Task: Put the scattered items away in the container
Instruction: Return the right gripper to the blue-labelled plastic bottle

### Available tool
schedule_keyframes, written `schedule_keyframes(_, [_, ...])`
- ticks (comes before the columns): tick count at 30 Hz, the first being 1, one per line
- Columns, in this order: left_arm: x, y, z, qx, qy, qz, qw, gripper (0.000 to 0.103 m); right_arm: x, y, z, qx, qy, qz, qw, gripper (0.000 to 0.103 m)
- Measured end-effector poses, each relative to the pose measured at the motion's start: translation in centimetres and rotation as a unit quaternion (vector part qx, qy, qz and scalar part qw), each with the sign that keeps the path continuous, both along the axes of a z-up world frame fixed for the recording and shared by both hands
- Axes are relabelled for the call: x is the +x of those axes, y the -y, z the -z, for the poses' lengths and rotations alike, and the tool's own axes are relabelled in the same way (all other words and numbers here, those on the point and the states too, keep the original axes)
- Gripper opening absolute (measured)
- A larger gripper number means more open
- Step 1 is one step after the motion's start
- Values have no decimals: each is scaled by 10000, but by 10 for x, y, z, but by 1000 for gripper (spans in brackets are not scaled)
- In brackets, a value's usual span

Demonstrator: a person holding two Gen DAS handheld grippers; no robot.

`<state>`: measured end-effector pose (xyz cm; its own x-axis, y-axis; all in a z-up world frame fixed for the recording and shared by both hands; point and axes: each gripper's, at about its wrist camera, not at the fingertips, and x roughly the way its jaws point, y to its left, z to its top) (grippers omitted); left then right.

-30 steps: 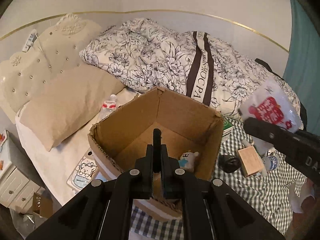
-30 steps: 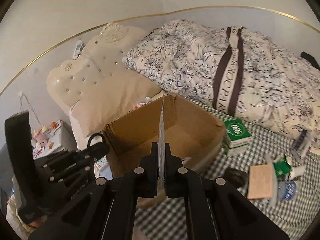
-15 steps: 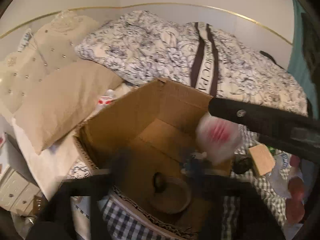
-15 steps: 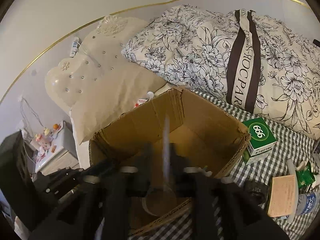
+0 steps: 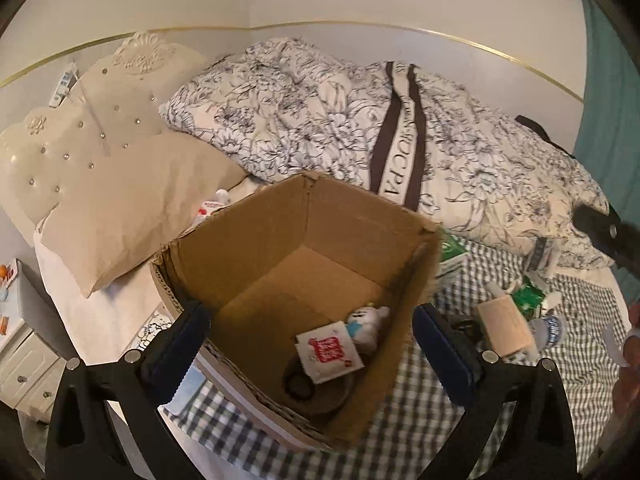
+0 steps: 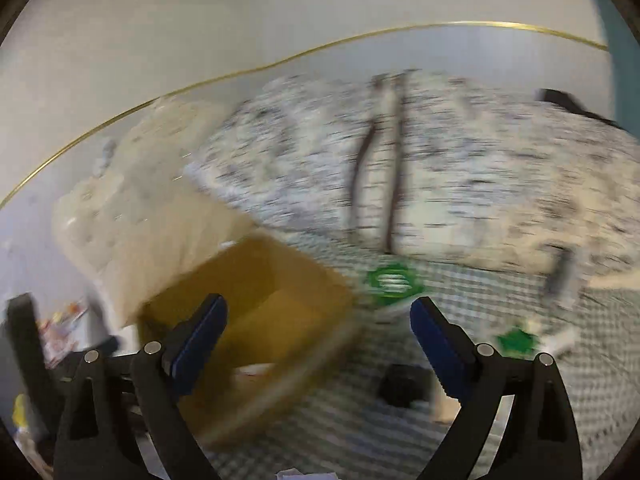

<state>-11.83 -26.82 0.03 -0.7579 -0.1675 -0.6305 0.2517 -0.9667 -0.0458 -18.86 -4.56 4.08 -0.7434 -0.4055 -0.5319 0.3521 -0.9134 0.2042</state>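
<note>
Progress looks partial. Inside the cardboard box on the bed lie a red-and-white packet, a small white toy and a dark round thing I cannot name. Left tool hangs above the box with its jaws spread wide and empty. Right tool, in a blurred view, is opening its jaws with nothing between them. Green box, wooden block, bottle and green packet remain scattered beside the box.

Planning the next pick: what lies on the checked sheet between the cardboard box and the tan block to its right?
In the left wrist view, a small black object lies between the cardboard box and the tan block.
</note>
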Motion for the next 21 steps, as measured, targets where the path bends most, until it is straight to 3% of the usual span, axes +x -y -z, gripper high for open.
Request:
schedule_keyframes(5, [9,-43,-9,-51,-110,257,9996,103,23,-93,12,396,-26,1121,9929,94])
schedule_keyframes(8, [13,-73,-11,-11,-99,471,9988,103,40,-139,20,595,114,1516,9866,94])
schedule_keyframes(15, [21,-135,-3,-14,16,740,9973,103,81,-215,22,550,134,1938,9794,93])
schedule_keyframes(21, [24,-171,19,120,378,946,9947,103,112,-240,24,652,-33,2017,9773,93])
